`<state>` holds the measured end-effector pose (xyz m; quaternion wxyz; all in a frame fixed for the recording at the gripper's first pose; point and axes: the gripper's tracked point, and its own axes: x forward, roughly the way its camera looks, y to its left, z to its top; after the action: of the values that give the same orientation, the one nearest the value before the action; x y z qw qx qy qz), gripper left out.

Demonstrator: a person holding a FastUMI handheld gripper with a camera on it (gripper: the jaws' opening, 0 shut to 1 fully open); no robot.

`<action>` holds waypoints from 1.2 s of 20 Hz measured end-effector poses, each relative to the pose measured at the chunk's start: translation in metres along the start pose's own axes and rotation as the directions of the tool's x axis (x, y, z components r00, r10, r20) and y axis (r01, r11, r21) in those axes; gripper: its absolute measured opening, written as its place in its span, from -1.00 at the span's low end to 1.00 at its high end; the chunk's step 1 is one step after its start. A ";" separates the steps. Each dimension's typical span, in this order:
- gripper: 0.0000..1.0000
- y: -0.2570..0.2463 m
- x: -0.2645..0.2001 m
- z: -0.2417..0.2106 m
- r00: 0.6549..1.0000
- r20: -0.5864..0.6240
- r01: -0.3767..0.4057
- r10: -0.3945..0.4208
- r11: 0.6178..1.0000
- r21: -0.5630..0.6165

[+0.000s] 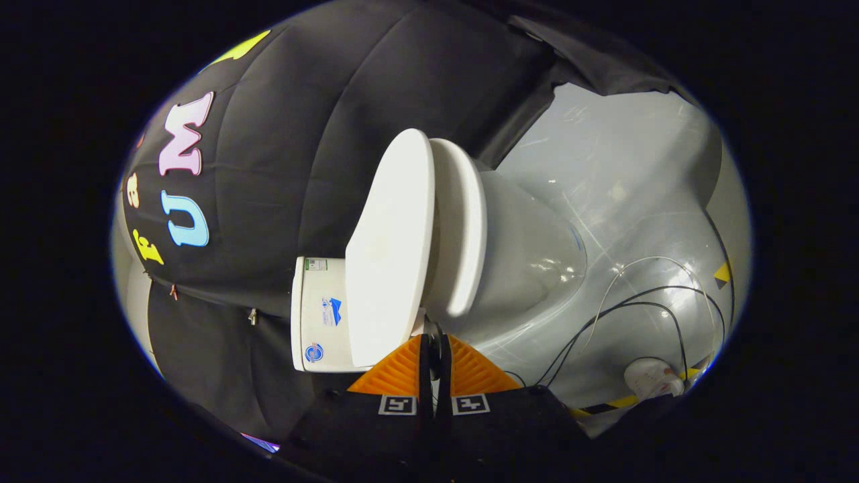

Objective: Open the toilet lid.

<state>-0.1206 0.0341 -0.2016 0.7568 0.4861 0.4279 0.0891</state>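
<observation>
The view is rolled on its side, so the toilet (517, 255) lies sideways across it, standing on a glossy grey floor (631, 174) with the black cloth wall (322, 134) behind it. The gripper (435, 343) points at the toilet from close by, its fingers (402, 369) drawn almost together with only a thin slit between them; a narrow dark piece sits in that slit at the tips, but I cannot tell what it is or whether the fingers press on it. The lid (392, 248) is just ahead of the fingertips, its near edge touching or nearly touching them. It stands a little apart from the seat (463, 228), with a narrow gap showing between the two, so it is slightly raised but far from fully open. The seat rests on the bowl (530, 255). On the lid's other side is the tank (319, 315), with small stickers on its face, close against the wall. Black and white cables (644, 295) loop over the floor beside the bowl, near a white shoe (651, 377) and a strip of yellow-and-black tape (614, 404).
</observation>
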 end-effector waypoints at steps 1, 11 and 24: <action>-0.90 0.005 -0.002 0.000 1.000 0.002 0.007 -0.007 1.000 -0.011; -0.90 0.056 -0.022 0.002 0.995 0.031 0.099 -0.096 0.987 -0.124; -0.90 0.180 -0.041 -0.016 0.985 0.041 0.171 -0.167 0.929 -0.329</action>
<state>-0.1072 0.1143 -0.0357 0.8350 0.3141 0.4424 0.0914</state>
